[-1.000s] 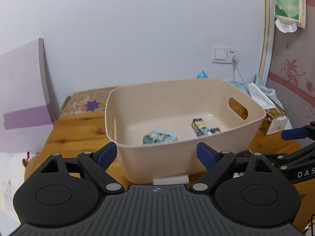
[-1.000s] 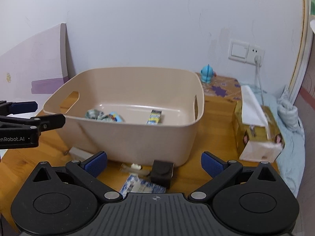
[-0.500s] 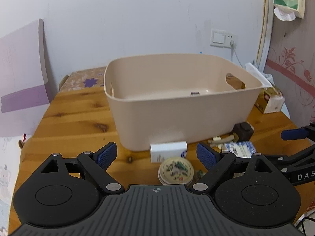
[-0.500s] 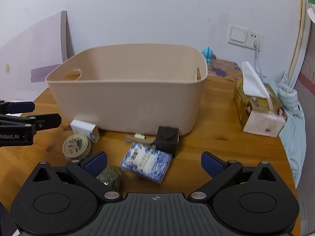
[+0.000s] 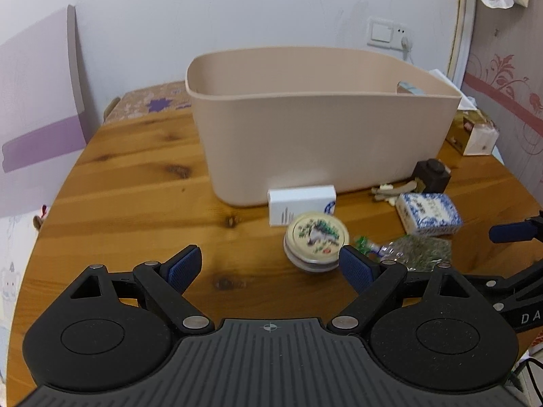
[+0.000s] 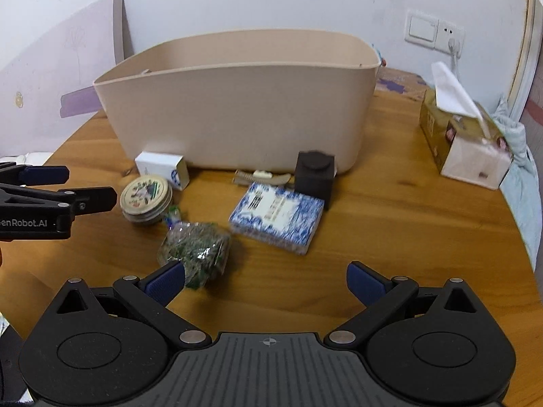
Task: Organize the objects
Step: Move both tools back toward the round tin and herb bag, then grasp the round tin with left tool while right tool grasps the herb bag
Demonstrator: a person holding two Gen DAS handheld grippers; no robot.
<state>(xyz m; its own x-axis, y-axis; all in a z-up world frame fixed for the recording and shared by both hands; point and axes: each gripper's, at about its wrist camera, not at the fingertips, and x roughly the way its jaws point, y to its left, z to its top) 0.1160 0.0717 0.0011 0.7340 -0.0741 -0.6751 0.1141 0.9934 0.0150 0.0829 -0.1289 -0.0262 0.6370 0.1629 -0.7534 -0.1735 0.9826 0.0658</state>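
The left gripper (image 5: 269,266) is being held with jaws apart, the round tin (image 5: 316,241) lying just beside its right fingertip; the right gripper (image 6: 266,279) is being held wide too, the green packet (image 6: 195,249) touching its left fingertip; the beige tub (image 6: 237,115) is standing behind.

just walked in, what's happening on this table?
A person holds two grippers, sorting small items into the beige bin. Both the left gripper and right gripper are open and hold nothing. On the table in front of the bin sit a round tin, white box, blue patterned box, black cube and herb bag.
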